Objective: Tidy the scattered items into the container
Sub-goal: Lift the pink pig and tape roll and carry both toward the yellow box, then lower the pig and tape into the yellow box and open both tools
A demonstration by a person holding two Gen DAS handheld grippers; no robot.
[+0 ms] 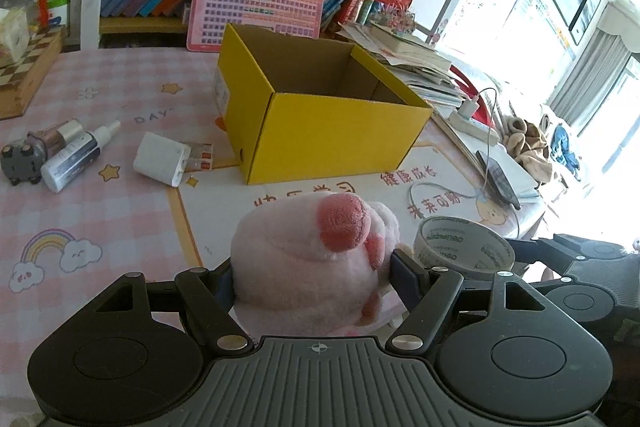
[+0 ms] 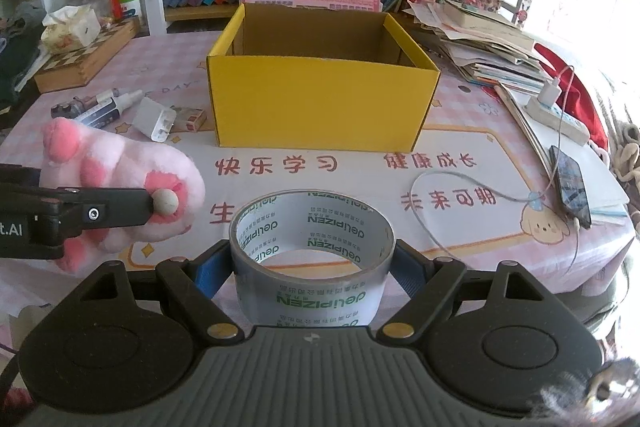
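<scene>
Now, far to my left on the pink checked tabletop (image 2: 120, 59) lie a small grey toy car (image 1: 18, 161), a white spray bottle with a dark label (image 1: 74, 155), a white rectangular charger block (image 1: 160, 158) and a little orange-and-white carton (image 1: 200, 153), all clustered near one another. My left gripper (image 1: 316, 279) has its jaws clamped on a pink plush paw-shaped toy with darker pink pads (image 1: 304, 255), held above the tabletop; from my right wrist view that plush toy (image 2: 120, 179) sits off to the left of the tape. Ahead in the middle stands the open yellow cardboard box (image 2: 320, 99), upright, its brown inside showing nothing I can make out. My right gripper (image 2: 314, 267) holds a silver roll of tape with green lettering (image 2: 312, 247), the jaws pressed against its two sides. Farther right, a dark phone (image 2: 570, 183) lies plugged into a white cable (image 2: 448, 183), beside a messy stack of papers (image 2: 492, 55).
</scene>
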